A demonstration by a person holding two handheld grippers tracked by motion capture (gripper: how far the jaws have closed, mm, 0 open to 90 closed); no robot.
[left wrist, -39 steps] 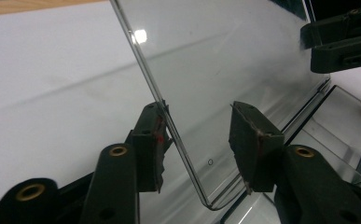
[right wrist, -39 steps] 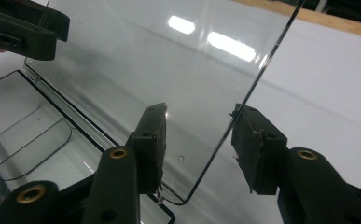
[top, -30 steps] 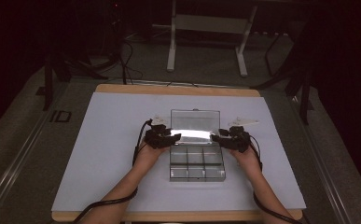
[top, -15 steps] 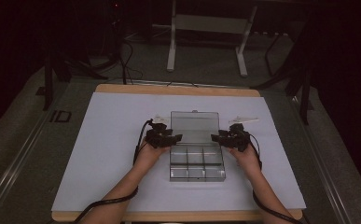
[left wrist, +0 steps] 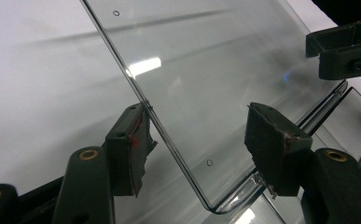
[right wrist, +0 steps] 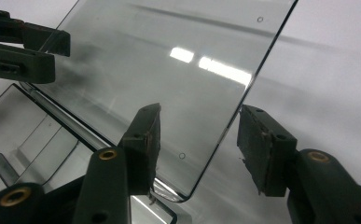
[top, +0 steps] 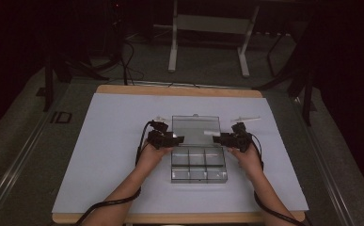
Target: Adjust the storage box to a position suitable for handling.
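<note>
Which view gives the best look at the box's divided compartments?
The high view: the clear box lies whole there, its dividers plain, lid open behind. The left gripper view catches a sliver of the base at the lower right edge, and the right gripper view shows part of the base at lower left.

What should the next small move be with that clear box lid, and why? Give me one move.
Probably shut both grippers on the lid's side edges. The left gripper and right gripper each stand open astride one edge of the lid, which stands raised above the compartment box. Neither grips it yet, so closing would secure it.
</note>
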